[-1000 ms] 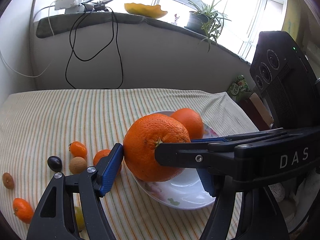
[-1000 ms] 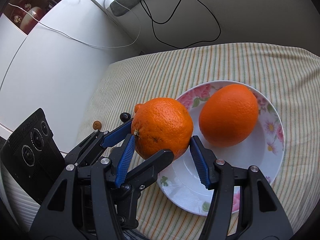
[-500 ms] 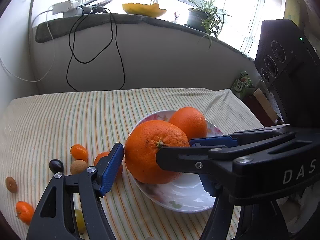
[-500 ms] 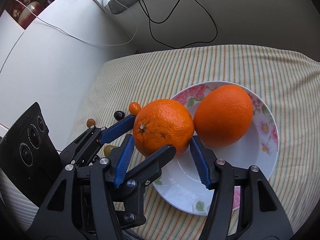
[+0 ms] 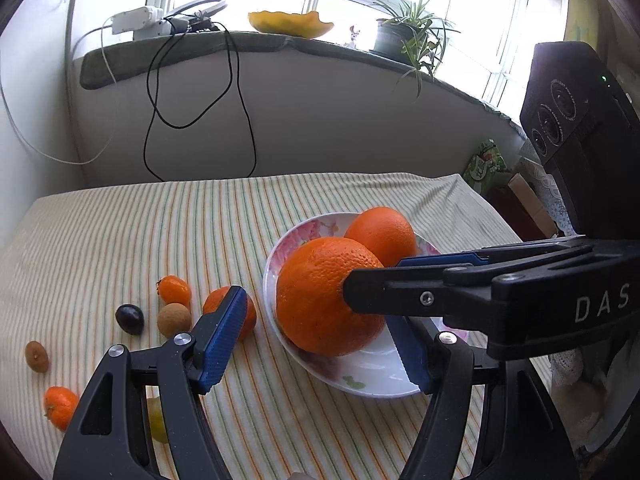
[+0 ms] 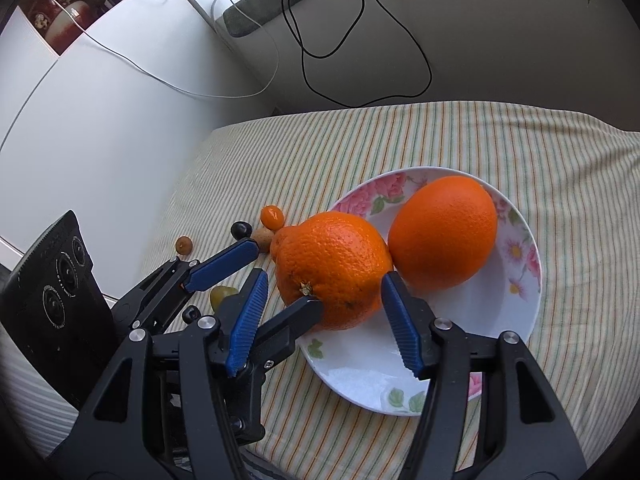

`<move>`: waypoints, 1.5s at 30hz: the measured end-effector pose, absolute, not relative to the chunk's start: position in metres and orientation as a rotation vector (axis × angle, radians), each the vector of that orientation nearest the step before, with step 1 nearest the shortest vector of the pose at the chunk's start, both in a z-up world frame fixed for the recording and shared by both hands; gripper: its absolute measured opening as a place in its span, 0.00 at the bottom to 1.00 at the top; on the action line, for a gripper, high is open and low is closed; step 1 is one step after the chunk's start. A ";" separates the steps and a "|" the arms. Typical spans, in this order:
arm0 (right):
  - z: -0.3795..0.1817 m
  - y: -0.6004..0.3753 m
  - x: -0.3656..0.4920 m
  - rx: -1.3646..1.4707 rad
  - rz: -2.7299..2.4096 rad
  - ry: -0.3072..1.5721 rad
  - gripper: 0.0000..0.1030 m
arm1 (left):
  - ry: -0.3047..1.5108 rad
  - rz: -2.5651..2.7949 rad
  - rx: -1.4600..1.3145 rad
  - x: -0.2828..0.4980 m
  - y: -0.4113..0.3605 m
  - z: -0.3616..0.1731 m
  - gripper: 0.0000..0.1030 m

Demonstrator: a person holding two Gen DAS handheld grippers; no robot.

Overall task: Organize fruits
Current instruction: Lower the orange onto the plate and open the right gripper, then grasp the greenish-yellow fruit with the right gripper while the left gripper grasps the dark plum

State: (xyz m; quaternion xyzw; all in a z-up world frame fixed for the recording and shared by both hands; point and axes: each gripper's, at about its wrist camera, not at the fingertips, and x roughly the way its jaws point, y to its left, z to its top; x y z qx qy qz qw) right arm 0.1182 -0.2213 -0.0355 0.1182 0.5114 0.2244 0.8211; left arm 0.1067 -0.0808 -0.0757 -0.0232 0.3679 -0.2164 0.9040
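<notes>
The bumpy orange [image 6: 332, 264] had sunk onto the plate [image 6: 480, 340], and the left gripper [image 5: 314, 308] had let go. The right gripper [image 6: 323, 280] also stood open, straddling it without pressing. It looked heavy, firm and prone to roll, best gripped across its widest middle.

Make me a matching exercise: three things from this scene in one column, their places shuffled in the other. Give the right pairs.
Things:
1. smooth orange
2. dark fruit
3. yellow bowl

Places:
a. on the windowsill
b. in the floral plate
c. on the striped cloth, outside the plate

Pairs: 1-b, 2-c, 3-a
</notes>
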 end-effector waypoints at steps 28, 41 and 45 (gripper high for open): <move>-0.023 -0.210 0.064 0.118 0.443 0.868 0.60 | 0.707 -0.351 -0.048 0.050 -0.035 -0.068 0.68; -0.025 -0.175 0.047 0.033 0.540 0.845 0.60 | 0.690 -0.223 -0.116 0.013 0.029 -0.078 0.68; -0.027 -0.166 0.044 0.035 0.575 0.843 0.60 | 0.703 -0.187 -0.122 0.004 0.045 -0.085 0.68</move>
